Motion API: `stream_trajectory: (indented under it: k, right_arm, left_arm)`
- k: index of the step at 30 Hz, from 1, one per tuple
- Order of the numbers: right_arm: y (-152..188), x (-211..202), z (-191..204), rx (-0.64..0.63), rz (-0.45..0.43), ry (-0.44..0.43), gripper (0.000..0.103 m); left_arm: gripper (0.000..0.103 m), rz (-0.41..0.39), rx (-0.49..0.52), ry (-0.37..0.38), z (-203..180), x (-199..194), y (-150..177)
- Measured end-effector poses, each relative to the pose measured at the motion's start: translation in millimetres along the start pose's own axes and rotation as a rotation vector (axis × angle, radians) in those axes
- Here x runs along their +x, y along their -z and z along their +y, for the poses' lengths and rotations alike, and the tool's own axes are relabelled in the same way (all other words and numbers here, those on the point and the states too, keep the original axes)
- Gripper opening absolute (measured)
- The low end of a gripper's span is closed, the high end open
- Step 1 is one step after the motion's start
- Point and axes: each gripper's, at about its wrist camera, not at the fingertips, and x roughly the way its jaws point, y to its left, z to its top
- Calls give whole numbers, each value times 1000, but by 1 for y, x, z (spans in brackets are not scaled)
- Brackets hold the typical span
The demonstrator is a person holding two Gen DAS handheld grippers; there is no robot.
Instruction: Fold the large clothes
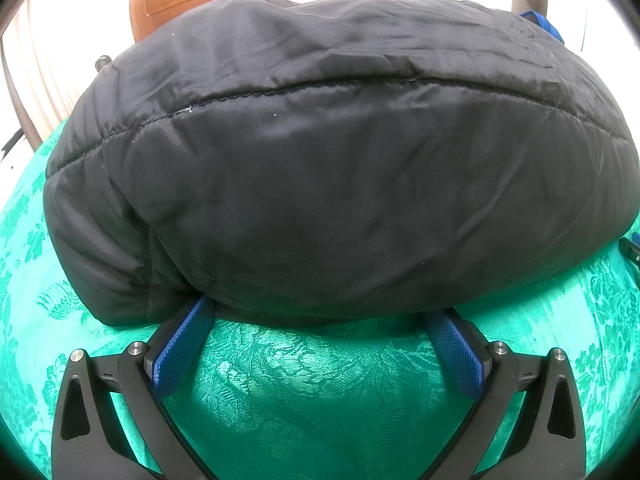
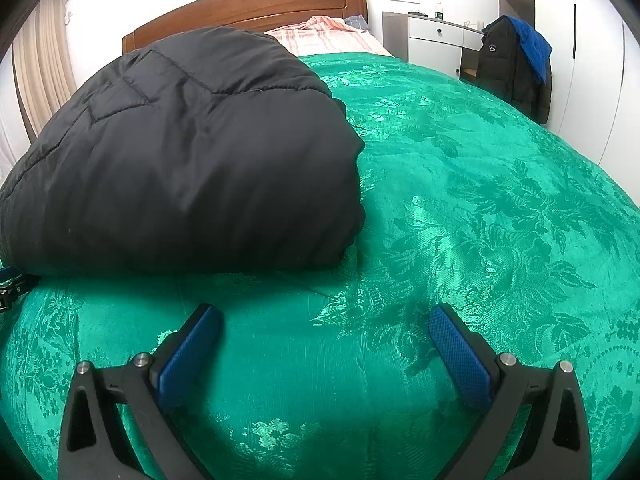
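Observation:
A black padded jacket [image 1: 320, 160] lies folded into a thick bundle on the green patterned bedspread [image 1: 320, 380]. In the left wrist view it fills most of the frame, and my left gripper [image 1: 322, 316] is open with its blue fingertips [image 1: 192, 332] touching the bundle's near bottom edge. In the right wrist view the jacket [image 2: 180, 168] lies at the left. My right gripper [image 2: 324, 320] is open and empty over the bedspread [image 2: 480, 200], a little short of the bundle's right corner.
A wooden headboard [image 2: 248, 8] and a striped pillow [image 2: 324, 36] are at the far end of the bed. A white cabinet [image 2: 436, 40] and a chair with dark and blue jackets [image 2: 516, 64] stand at the right. Curtains [image 2: 44, 64] hang at the left.

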Motion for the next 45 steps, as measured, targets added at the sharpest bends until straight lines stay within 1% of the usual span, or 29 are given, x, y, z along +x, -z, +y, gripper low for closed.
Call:
stream_trajectory:
  k: [14, 23, 25, 34, 38, 40, 42, 45]
  right_arm:
    - [0, -3, -7, 12, -11, -24, 103]
    - [0, -3, -6, 6, -9, -20, 103]
    - [0, -3, -6, 6, -9, -20, 103]
    - [1, -1, -4, -4, -8, -11, 103]
    - [0, 0, -2, -7, -2, -6, 103]
    - [-3, -2, 2, -25, 21, 16, 103]
    - [-8, -5, 8, -37, 62, 66, 103]
    - [-12, -13, 12, -16, 108, 140, 103]
  left_arm:
    - [103, 0, 0, 0, 1, 0, 0]
    - [103, -6, 1, -5, 2, -1, 0]
    - [103, -1, 3, -3, -3, 3, -5]
    - [103, -2, 1, 0, -5, 4, 0]
    - [103, 15, -15, -1, -6, 2, 1]
    - [103, 35, -23, -9, -2, 8, -2]
    - [103, 48, -24, -14, -2, 10, -5]
    - [103, 37, -22, -10, -1, 12, -6]
